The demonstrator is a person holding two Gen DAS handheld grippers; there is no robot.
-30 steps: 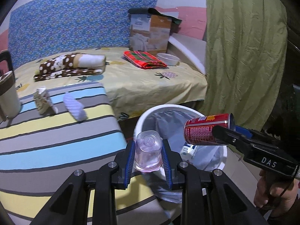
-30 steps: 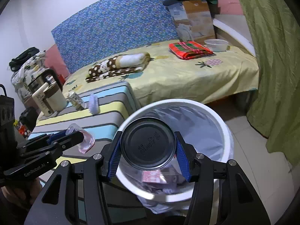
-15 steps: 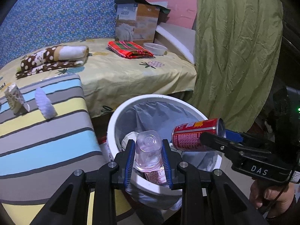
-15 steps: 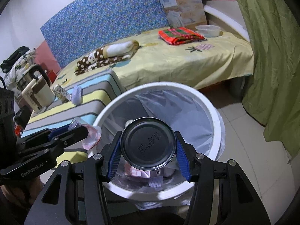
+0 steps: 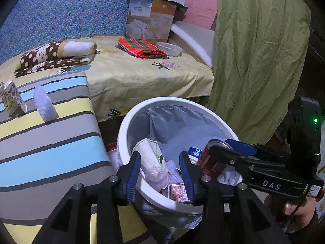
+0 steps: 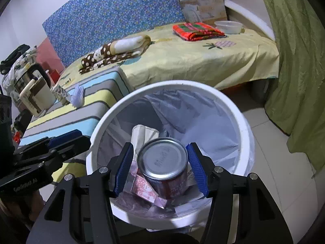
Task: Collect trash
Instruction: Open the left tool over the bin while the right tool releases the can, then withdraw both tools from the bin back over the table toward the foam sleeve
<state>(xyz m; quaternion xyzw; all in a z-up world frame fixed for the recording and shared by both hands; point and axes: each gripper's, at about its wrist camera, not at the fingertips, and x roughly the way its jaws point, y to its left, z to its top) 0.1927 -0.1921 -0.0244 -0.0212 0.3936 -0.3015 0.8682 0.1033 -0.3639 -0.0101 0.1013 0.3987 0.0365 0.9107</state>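
Here the white trash bin (image 6: 242, 122), lined with a pale plastic bag, stands on the tiled floor just beside the striped table (image 5: 46, 142). Both tools hang over its mouth. The left tool (image 5: 160, 169) has its blue-padded fingers spread apart with nothing between them; below the gap, inside the bin, lie a clear plastic cup (image 5: 157, 175), a crumpled paper carton (image 5: 149, 152) and a small pink packet (image 5: 178, 192). The right tool (image 6: 161, 171) also stands with its fingers apart, and the red soda can (image 6: 164, 168) sits in the gap, its silver end toward the camera; a sliver of space shows on each side, so neither pad seems to touch it, and it lies among the rubbish in the bin. On the table, well away from the bin, a patterned paper carton (image 5: 11, 97) and a white crumpled wad (image 5: 44, 105) remain. Beyond the bin stretches the bed (image 6: 193, 57) with its yellow sheet.
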